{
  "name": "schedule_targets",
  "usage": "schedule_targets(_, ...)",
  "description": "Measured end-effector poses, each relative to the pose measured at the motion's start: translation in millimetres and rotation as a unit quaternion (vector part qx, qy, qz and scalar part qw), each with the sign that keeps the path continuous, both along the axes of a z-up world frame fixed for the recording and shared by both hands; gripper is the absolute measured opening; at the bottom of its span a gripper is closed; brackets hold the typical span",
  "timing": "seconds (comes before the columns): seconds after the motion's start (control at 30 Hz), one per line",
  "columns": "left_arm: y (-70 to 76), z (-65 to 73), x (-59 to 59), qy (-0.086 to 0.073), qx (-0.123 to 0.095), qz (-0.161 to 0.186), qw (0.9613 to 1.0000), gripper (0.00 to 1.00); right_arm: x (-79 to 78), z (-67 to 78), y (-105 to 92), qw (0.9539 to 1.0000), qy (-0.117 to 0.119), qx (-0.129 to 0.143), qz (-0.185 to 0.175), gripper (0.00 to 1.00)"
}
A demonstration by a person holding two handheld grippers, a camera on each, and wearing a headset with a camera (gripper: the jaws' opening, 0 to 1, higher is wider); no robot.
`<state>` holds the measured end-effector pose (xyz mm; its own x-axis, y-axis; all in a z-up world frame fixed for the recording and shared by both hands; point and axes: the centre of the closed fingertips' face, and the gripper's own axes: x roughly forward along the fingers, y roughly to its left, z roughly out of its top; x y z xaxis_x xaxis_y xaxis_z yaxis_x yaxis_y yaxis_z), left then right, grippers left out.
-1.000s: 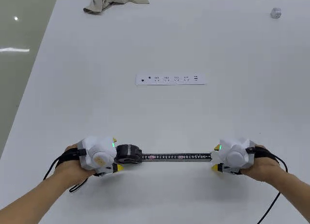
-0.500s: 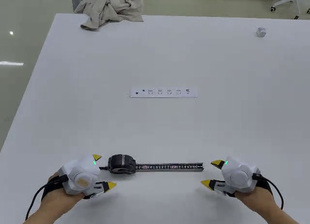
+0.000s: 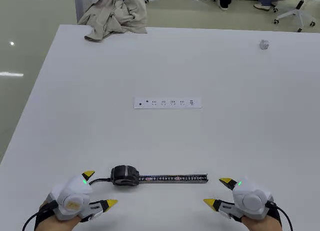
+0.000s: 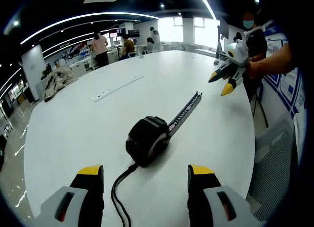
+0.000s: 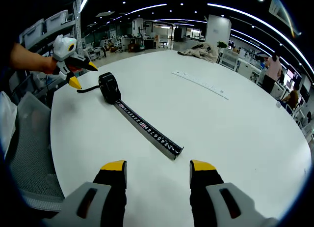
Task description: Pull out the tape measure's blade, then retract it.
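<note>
Tape measure [image 3: 125,175] lies on the near tabletop [image 3: 165,66], blade [image 3: 172,179] drawn out flat to the right. Left claw [image 3: 100,188] spread, near-left of it, apart. Right claw [image 3: 218,191] spread, beside the blade's tip, apart.

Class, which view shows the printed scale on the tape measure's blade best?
The right gripper view: the blade lies close, face up, with numerals legible. The head view shows its full length, but small, marks blurred. The left gripper view shows it receding beyond the case, marks too fine to read.
</note>
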<state>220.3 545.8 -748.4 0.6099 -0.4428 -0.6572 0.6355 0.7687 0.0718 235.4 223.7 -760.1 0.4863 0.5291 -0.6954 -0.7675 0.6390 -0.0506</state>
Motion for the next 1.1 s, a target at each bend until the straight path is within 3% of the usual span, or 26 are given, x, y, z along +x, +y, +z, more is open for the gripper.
schedule_targets(0.53, 3.5, 20.6, -23.0, -0.020, -0.038, 0.052, 0.9977, 0.77, -18.8, 23.8, -5.8, 0.9975, -0.020, 0.036, -0.057, 0.67)
schedule_targets(1.1, 4.2, 38.5, -47.3, -0.031, -0.062, 0.096, 0.9929, 0.84, -52.7, 49.5, -1.9, 0.9920, -0.035, 0.070, -0.099, 0.77)
